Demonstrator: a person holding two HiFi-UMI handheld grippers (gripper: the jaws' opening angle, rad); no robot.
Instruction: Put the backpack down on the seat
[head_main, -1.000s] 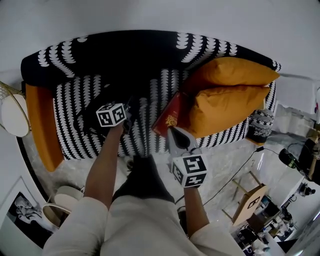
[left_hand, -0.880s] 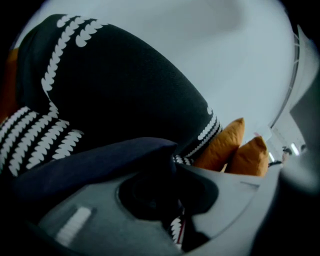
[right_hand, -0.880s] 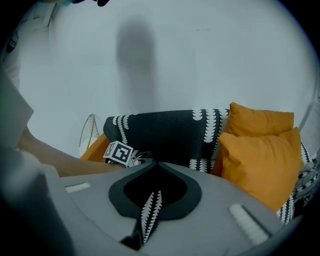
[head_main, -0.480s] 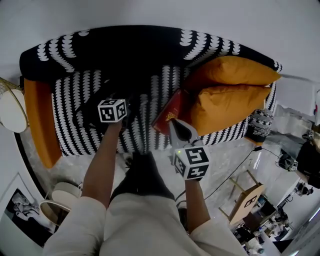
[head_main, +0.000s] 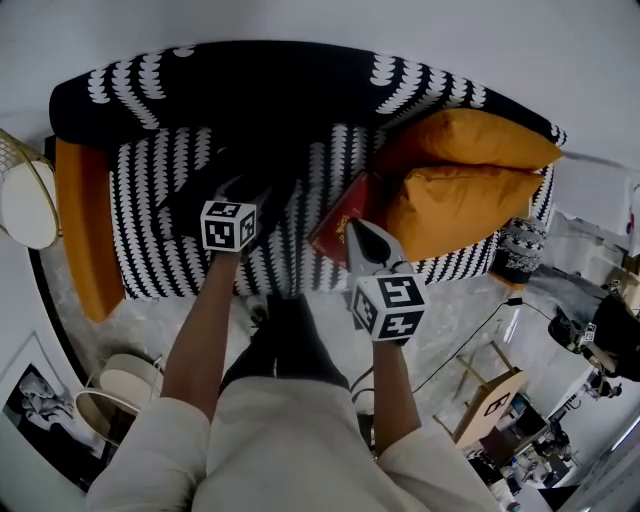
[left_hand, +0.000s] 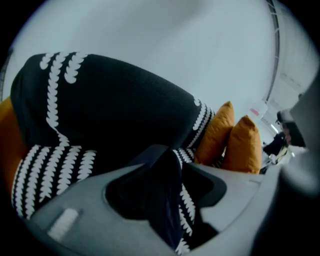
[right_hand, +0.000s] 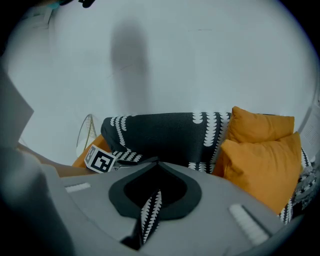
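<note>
The black backpack lies on the sofa seat, left of the middle. My left gripper is at its near edge, and most of its fingers are lost against the dark fabric. In the left gripper view the jaws are opening wide, and a dark strap of the backpack hangs loosely in the gap between them. My right gripper hovers over the seat's front edge by the red item, shut and empty; its tips meet in the right gripper view.
Two orange cushions fill the sofa's right end, with a flat red item leaning against them. An orange throw drapes the left arm. A round white side table stands to the left, and a patterned pouffe to the right.
The left gripper has drawn back slightly from the backpack, which stays on the seat. The right gripper has risen a little toward the red item.
</note>
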